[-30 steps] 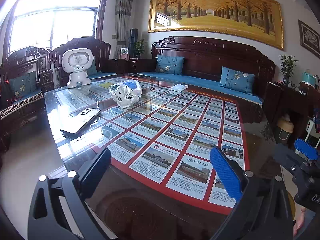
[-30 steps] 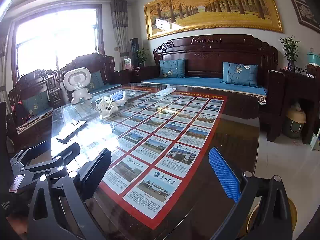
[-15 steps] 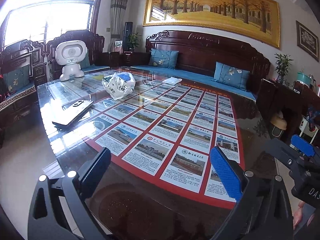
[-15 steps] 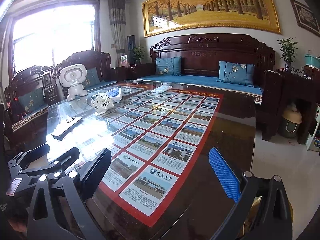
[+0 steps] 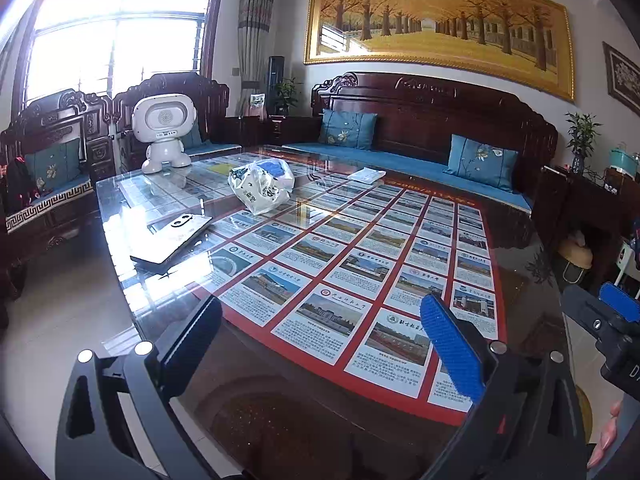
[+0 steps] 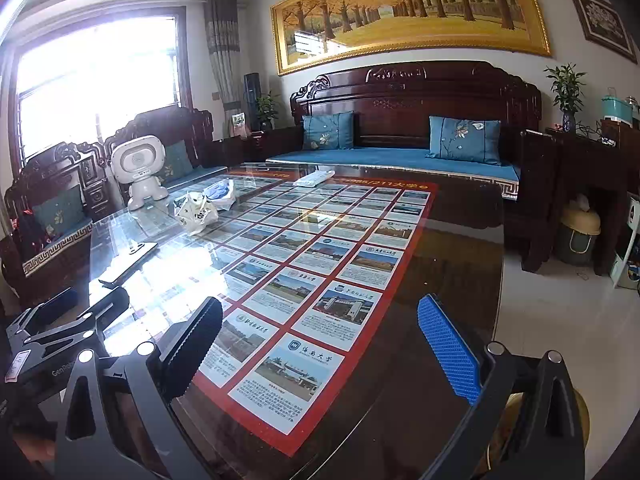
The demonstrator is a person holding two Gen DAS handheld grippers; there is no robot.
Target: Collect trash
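Both hand-held grippers, left (image 5: 320, 340) and right (image 6: 320, 340), were held wide and empty over the desk's (image 5: 520, 248) near edge; the bag (image 5: 260, 188) was seen well apart, toward the far left corner.

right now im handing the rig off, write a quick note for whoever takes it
Left gripper: open, empty, over the near end of the glass table.
Right gripper: open, empty, beside the left one.
White plastic bag: crumpled at the table's far end, near the white robot toy. A small white packet lies further right.
Done: nothing picked up.
Left: reach the far end and collect the trash. A waste bin stands on the floor at right.
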